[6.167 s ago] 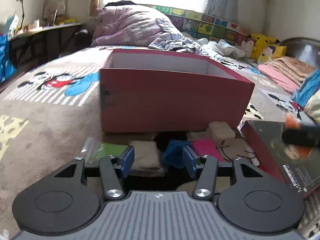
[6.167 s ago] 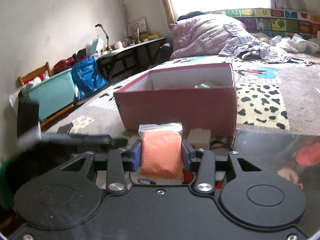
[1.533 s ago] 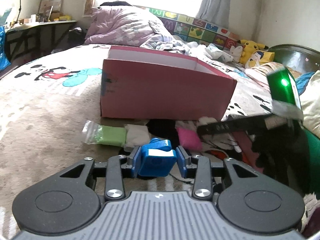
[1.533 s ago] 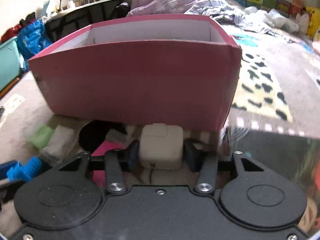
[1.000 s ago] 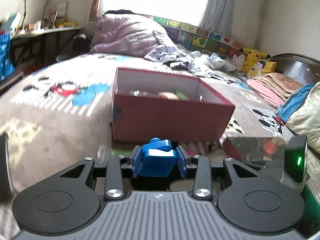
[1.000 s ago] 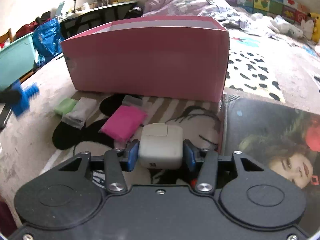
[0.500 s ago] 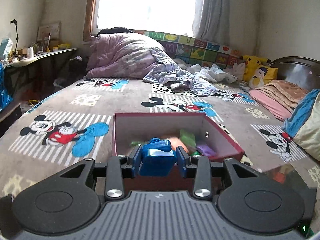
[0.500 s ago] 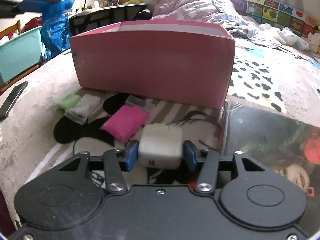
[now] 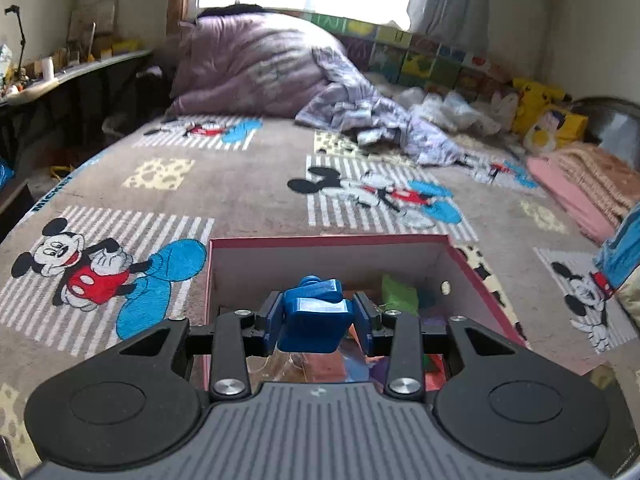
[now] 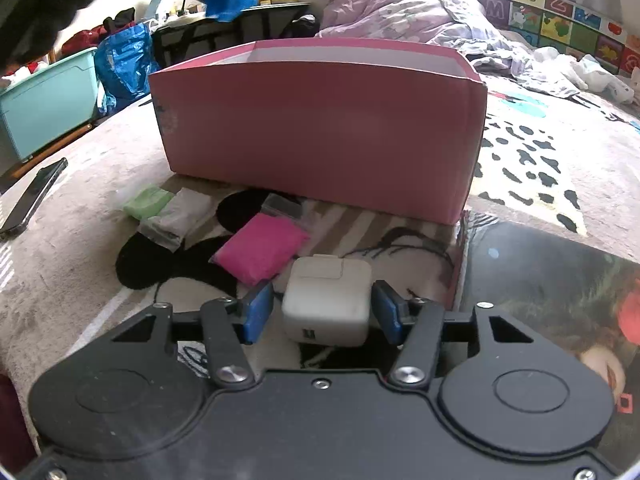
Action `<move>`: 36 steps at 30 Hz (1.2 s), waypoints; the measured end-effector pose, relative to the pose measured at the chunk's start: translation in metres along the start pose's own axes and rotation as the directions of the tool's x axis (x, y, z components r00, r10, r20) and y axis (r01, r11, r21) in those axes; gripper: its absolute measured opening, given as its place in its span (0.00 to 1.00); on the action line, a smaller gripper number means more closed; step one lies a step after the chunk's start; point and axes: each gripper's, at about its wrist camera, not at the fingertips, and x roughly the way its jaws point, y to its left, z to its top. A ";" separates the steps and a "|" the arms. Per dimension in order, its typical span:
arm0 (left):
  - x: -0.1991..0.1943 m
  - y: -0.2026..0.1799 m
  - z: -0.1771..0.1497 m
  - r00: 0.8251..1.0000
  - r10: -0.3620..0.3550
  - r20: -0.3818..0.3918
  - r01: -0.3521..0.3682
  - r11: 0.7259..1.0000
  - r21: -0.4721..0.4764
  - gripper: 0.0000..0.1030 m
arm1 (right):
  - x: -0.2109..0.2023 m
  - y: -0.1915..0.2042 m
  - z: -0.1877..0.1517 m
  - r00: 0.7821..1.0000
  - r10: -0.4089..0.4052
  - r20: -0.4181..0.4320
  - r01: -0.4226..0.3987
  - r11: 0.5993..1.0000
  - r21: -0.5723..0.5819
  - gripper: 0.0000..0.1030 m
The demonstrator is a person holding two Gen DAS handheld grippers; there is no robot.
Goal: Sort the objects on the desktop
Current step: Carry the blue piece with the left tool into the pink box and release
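the box (image 10: 320, 128) is pink-red outside and white inside. in front of it there's a hot pink packet (image 10: 262, 249), a pale green packet (image 10: 147, 201), a grey-white packet (image 10: 180, 214) and a white charger (image 10: 326, 300). the blanket (image 9: 240, 200) under the box is grey-brown with cartoon mice in red shorts, grey-and-white stripes and blue blobs. the clip (image 9: 314, 314) over the box is solid blue.

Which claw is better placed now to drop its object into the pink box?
Left. The left claw grips the blue part above the open pink box. The right claw only straddles the white charger on the blanket, outside.
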 end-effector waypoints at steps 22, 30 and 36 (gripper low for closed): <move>0.106 -0.014 0.026 0.970 0.110 -0.216 -0.084 0.989 0.124 0.35 | 0.004 -0.006 0.002 0.999 0.029 -0.022 -0.028 1.000 0.002 0.51; 0.133 -0.010 0.021 0.947 0.152 -0.284 -0.116 0.984 0.137 0.35 | 0.005 -0.007 0.002 0.999 0.028 -0.034 -0.028 1.000 0.007 0.51; 0.140 -0.008 0.023 0.943 0.176 -0.281 -0.144 0.981 0.132 0.36 | 0.005 -0.007 0.001 0.999 0.031 -0.035 -0.031 1.000 -0.001 0.51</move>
